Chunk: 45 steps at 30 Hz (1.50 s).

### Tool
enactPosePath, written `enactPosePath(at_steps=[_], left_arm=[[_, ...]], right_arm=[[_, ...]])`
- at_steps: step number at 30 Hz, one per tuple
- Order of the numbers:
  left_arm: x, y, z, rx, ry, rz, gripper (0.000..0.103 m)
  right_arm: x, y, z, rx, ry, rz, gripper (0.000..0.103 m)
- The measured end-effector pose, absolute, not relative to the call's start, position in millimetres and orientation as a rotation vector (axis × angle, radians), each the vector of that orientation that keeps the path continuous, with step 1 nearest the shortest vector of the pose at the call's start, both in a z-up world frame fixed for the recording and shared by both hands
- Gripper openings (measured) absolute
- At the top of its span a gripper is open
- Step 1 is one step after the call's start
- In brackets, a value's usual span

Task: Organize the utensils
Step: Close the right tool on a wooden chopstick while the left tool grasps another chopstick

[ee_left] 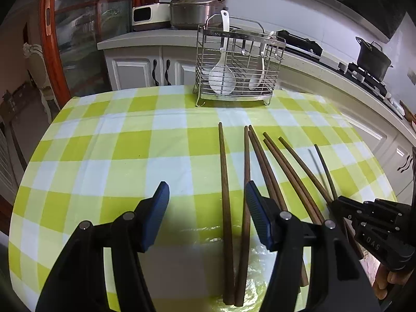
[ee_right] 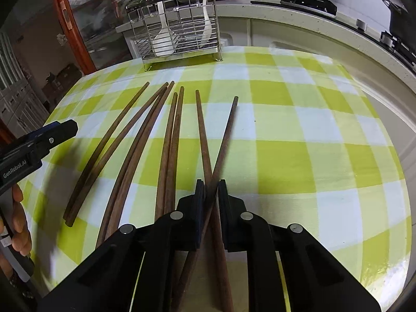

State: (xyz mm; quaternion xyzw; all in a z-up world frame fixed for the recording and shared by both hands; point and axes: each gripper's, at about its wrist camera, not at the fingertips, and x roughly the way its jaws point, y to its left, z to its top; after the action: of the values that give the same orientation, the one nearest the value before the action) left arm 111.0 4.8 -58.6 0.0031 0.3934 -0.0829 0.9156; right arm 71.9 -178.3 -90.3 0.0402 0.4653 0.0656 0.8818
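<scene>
Several brown wooden chopsticks (ee_left: 280, 171) lie fanned out on the green-and-white checked tablecloth (ee_left: 104, 143). My left gripper (ee_left: 206, 200) stands open low over the cloth. Two chopsticks (ee_left: 225, 171) lie between its blue pads; the right pad is next to one of them, the left pad well apart. In the right wrist view my right gripper (ee_right: 210, 188) is shut on two chopsticks (ee_right: 221, 143) that cross between its fingers. The right gripper (ee_left: 336, 204) also shows at the right of the left wrist view. A wire utensil rack (ee_left: 234, 65) (ee_right: 176, 26) with white spoons stands at the table's far side.
A kitchen counter (ee_left: 325, 78) curves behind the table, with a black pot (ee_left: 373, 57) on the stove and a rice cooker (ee_left: 200, 7) further left. A glass door with a red frame (ee_left: 52, 52) is at left. The left gripper (ee_right: 59, 130) and a hand (ee_right: 19, 221) show at the left edge.
</scene>
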Motion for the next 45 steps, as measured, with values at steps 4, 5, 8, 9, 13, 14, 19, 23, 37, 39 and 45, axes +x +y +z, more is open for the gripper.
enactPosePath(at_steps=[4,5,8,9,13,14,19,23,37,39,45], left_arm=[[111.0,3.4,-59.3,0.014,0.812,-0.176,0.059],[111.3,3.5,-59.9,0.012,0.814,-0.177,0.059],[112.2,3.9,-60.9,0.01,0.817,-0.175,0.059],[112.3,3.8,-61.2,0.009,0.818,-0.175,0.059],[117.2,4.4,-64.1,0.007,0.836,-0.176,0.057],[120.0,4.9,-66.1,0.003,0.85,-0.175,0.055],[132.8,-0.3,-77.9,0.002,0.911,-0.186,0.04],[144.6,-14.3,-81.2,0.041,0.934,-0.209,0.04],[175.7,-40.8,-95.8,0.146,1.002,-0.185,0.027],[176.1,-41.7,-96.1,0.147,1.001,-0.187,0.02],[175.6,-37.5,-97.3,0.137,1.002,-0.184,0.007]], right_arm=[[71.3,-181.4,-88.0,0.103,0.962,0.14,0.012],[70.8,-182.3,-85.4,0.103,0.955,0.143,0.011],[69.6,-186.4,-79.0,0.107,0.938,0.139,0.009],[68.9,-188.9,-75.4,0.104,0.929,0.134,0.009],[70.5,-199.7,-68.2,0.076,0.904,0.095,0.009],[72.4,-204.7,-68.4,0.074,0.904,0.081,0.009],[83.5,-221.7,-77.3,0.077,0.929,0.05,0.009],[93.7,-231.9,-84.5,0.091,0.952,0.04,0.009],[111.2,-239.6,-94.0,0.072,0.997,0.021,0.015],[111.6,-238.2,-93.7,0.069,1.0,0.019,0.054],[111.3,-234.8,-95.7,0.027,0.993,-0.017,0.048]])
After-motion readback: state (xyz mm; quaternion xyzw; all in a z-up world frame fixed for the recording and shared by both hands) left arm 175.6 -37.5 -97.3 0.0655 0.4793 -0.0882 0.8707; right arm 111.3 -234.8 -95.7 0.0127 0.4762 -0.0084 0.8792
